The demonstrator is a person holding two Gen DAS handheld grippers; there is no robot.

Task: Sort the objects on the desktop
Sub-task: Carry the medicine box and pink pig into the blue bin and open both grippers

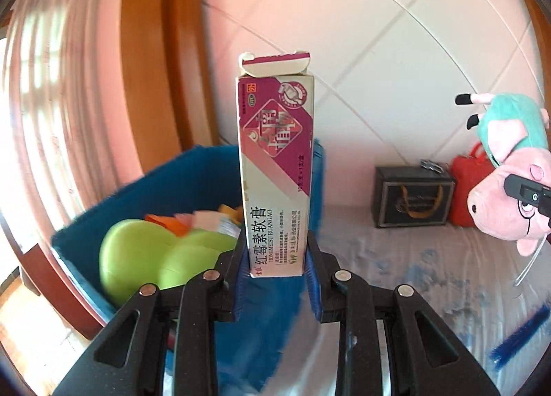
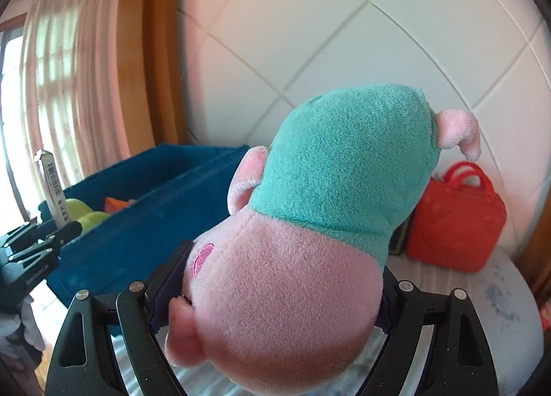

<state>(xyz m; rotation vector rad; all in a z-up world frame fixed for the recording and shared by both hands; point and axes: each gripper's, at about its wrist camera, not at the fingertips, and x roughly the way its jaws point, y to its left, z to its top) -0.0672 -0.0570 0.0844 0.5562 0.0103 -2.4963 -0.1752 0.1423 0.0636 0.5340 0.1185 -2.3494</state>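
My left gripper (image 1: 275, 268) is shut on a tall white and magenta ointment box (image 1: 275, 168), held upright in front of the blue storage bin (image 1: 165, 186). The box also shows in the right wrist view (image 2: 51, 186), with the left gripper (image 2: 51, 237) below it at the bin's (image 2: 144, 210) near left corner. My right gripper (image 2: 272, 292) is shut on the head of a pink plush pig in a teal shirt (image 2: 310, 217), lifted above the table. The pig also shows at the right edge of the left wrist view (image 1: 509, 168).
The bin holds a green rounded object (image 1: 144, 254) and orange and pink items (image 1: 182, 220). A black gift box (image 1: 413, 196) and a red handled case (image 2: 458, 223) stand against the tiled wall on the grey table (image 1: 413, 272). A blue strip (image 1: 520, 334) lies at right.
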